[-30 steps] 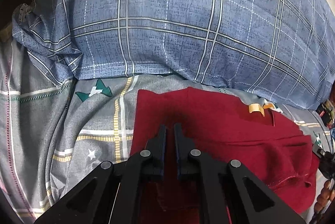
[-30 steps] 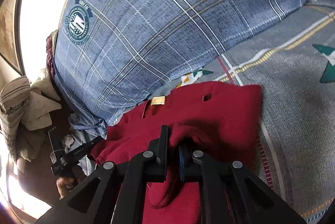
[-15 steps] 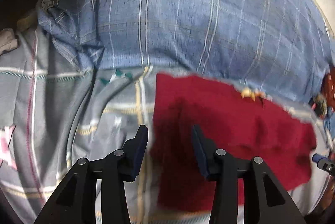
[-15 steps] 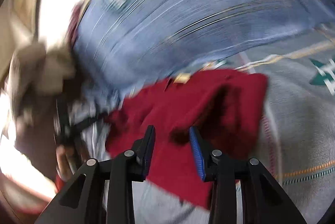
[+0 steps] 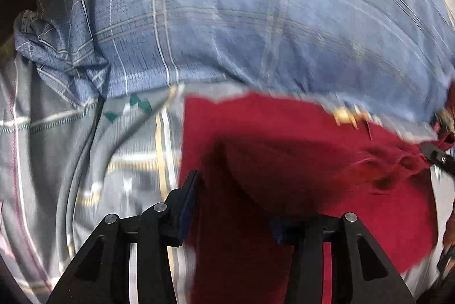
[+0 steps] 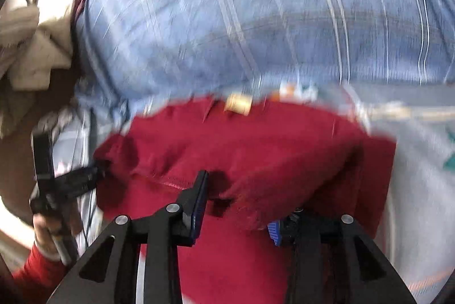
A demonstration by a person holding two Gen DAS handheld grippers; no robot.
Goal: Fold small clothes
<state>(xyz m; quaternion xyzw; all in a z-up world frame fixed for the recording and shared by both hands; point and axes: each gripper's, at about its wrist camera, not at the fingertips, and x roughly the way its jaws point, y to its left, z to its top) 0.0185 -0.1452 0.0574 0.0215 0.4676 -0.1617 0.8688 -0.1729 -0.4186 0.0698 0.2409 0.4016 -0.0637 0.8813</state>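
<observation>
Lying on the bedsheet (image 5: 85, 161), the red garment (image 5: 284, 139) sits under both released tongs (image 5: 233, 201) (image 6: 236, 201), pillow (image 5: 227, 19) at 12 o'clock.

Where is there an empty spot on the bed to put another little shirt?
The free patch is the grey patterned sheet, bordered by the red garment on one side and the blue plaid pillow above. Around the garment it is crowded: both open tongs, left tongs and right tongs, hover there.

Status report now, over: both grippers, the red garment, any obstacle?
Left gripper open, right gripper open. Red garment lying on bedsheet, released. Blue plaid pillow just behind it.
</observation>
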